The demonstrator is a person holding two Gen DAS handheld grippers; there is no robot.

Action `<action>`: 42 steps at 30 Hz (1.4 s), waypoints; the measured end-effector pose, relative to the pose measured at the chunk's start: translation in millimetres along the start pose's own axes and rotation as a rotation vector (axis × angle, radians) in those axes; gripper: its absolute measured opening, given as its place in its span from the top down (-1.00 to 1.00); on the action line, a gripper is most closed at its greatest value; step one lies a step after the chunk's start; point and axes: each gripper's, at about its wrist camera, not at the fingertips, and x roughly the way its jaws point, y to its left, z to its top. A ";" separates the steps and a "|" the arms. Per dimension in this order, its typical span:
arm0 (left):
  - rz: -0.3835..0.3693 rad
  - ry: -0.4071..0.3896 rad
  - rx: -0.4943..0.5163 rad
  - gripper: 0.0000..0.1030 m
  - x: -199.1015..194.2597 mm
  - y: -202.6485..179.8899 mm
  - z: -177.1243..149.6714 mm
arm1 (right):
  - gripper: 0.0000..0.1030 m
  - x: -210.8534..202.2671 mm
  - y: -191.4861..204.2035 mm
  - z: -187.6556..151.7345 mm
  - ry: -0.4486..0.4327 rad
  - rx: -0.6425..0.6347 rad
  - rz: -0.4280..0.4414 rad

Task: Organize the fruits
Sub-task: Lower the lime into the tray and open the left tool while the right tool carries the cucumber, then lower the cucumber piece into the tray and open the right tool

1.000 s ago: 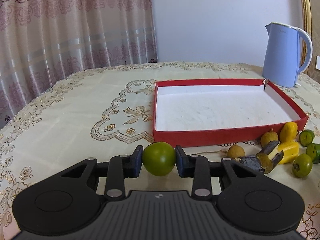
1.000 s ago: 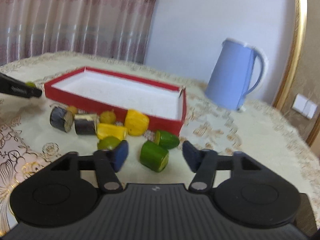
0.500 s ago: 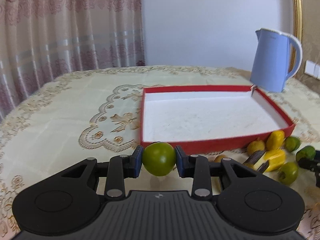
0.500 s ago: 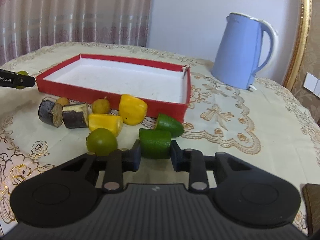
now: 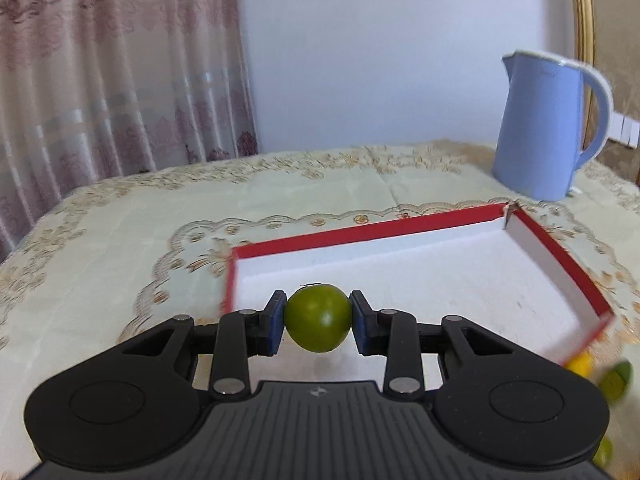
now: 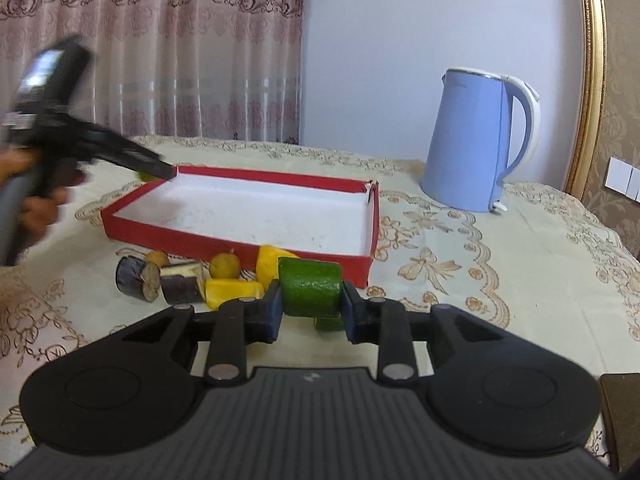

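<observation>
My left gripper [image 5: 318, 318] is shut on a round green fruit [image 5: 318, 317] and holds it above the near left corner of the red box [image 5: 552, 248], which has a white empty floor. In the right wrist view the left gripper [image 6: 158, 172] reaches over the box's far left corner. My right gripper [image 6: 310, 306] is shut on a green cut fruit chunk [image 6: 310, 288], lifted above the table in front of the red box [image 6: 240, 246]. Yellow pieces [image 6: 232, 292], small yellow fruits [image 6: 225, 266] and two dark chunks [image 6: 134, 278] lie before the box.
A blue kettle [image 6: 476, 140] stands at the back right, also in the left wrist view [image 5: 548, 128]. A patterned cream tablecloth [image 6: 500, 280] covers the table. Curtains hang behind. Another green piece [image 6: 328, 324] lies under my right gripper. Blurred fruits [image 5: 616, 380] lie right of the box.
My left gripper has carried the green fruit up and forward over the box. My right gripper closed on the green chunk and lifted it off the table.
</observation>
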 end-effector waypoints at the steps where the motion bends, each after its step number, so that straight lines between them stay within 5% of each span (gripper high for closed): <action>1: 0.001 0.008 0.000 0.36 9.4 -3.0 5.1 | 0.45 -0.1 -0.3 0.4 -0.002 0.003 0.001; 9: 0.038 0.055 0.041 0.35 34.9 -21.0 14.8 | 0.45 5.7 0.6 7.3 -0.004 0.007 0.020; 13: 0.070 0.002 0.042 -0.40 19.8 -17.1 10.4 | 0.45 11.0 6.2 10.4 -0.006 -0.001 0.035; 14: 0.081 -0.017 0.046 -0.43 15.7 -16.1 10.2 | 0.45 12.3 7.1 10.7 -0.006 0.000 0.040; 21: 0.132 -0.044 -0.020 -0.43 -19.3 -3.3 0.6 | 0.45 17.9 8.8 16.3 -0.017 0.008 0.057; 28: 0.250 -0.098 -0.069 -0.43 -69.9 -14.2 -58.7 | 0.45 37.1 0.2 33.3 -0.014 0.013 0.068; 42: 0.170 -0.026 -0.151 -0.44 -78.7 1.5 -98.8 | 0.45 129.1 -15.5 83.3 0.070 -0.015 0.028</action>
